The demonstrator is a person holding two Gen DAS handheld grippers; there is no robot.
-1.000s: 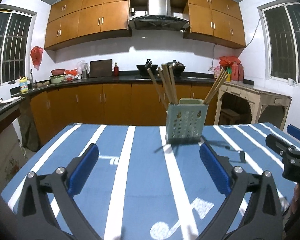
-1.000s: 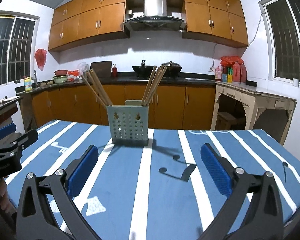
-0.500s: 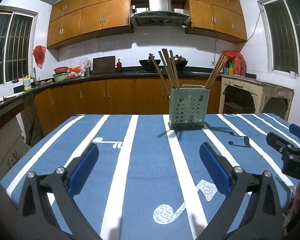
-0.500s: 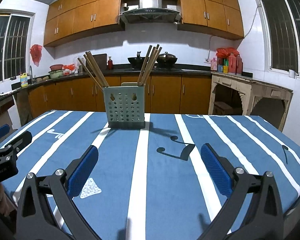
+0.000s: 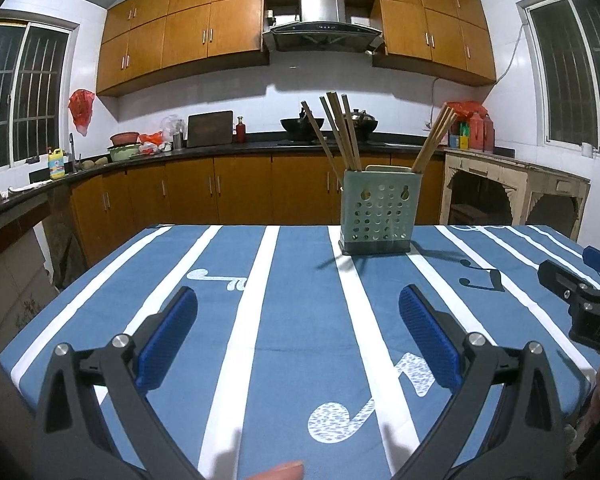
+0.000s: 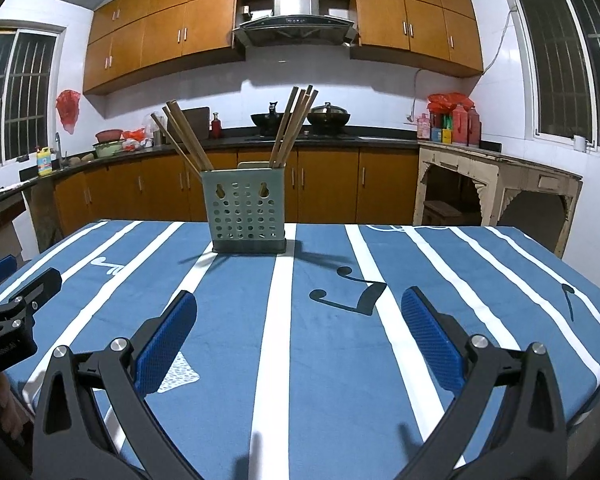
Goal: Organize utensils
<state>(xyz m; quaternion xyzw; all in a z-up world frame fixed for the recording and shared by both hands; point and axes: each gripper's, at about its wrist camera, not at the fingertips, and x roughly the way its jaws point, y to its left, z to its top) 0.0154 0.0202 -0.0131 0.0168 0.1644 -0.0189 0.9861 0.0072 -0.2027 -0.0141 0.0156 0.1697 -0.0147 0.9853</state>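
A pale green perforated utensil holder (image 5: 376, 216) (image 6: 246, 212) stands upright at the far side of the table. Several wooden chopsticks (image 5: 340, 132) (image 6: 186, 138) lean out of its left compartment, and another bunch of chopsticks (image 5: 436, 138) (image 6: 294, 124) out of its right. My left gripper (image 5: 298, 308) hangs open over the near part of the table, nothing between its blue pads. My right gripper (image 6: 299, 312) is open and empty too, well short of the holder. Each gripper shows at the edge of the other's view.
A blue tablecloth with white stripes and music notes (image 5: 292, 300) (image 6: 340, 292) covers the table. Behind run kitchen counters with wooden cabinets (image 5: 220, 188), a wok on the stove (image 5: 302, 124), and an old cream side table (image 6: 500, 184) at the right.
Both grippers have drawn back and lowered toward the near edge of the table, so the holder sits higher and farther away in both views. Both stayed open and empty.
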